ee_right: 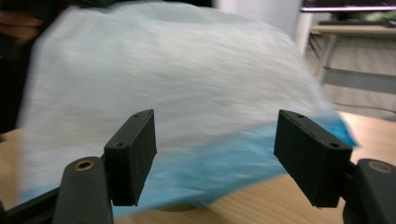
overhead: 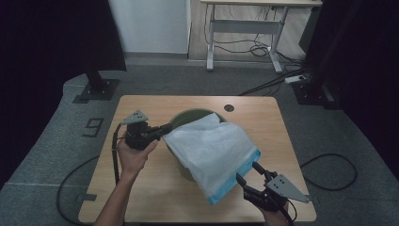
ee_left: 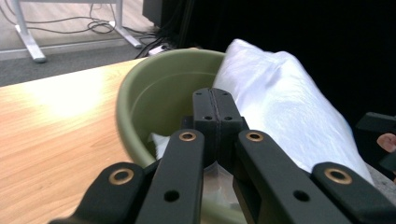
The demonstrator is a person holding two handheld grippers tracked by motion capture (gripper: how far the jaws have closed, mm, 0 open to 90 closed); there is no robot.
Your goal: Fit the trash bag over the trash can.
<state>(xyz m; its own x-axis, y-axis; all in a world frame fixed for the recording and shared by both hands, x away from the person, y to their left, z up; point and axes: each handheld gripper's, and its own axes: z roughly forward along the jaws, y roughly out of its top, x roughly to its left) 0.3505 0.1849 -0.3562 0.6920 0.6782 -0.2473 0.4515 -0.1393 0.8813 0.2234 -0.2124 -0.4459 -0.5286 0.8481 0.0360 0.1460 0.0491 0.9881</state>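
— Right gripper (overhead: 248, 171), at the table's near right edge: jaws spread wide, nothing between them, the bag's blue hem just beyond.

— And the left gripper (overhead: 165, 131)?

— Pressed together, pinching the white plastic bag (overhead: 211, 150) by its far-left corner. Bag is draped over the olive-green basin (ee_left: 154, 93) at mid-table.

— So lining the basin is under way?

— Seems so. Next, I'd guess, the right must catch that blue hem (ee_right: 224, 163) and stretch it over the rim.
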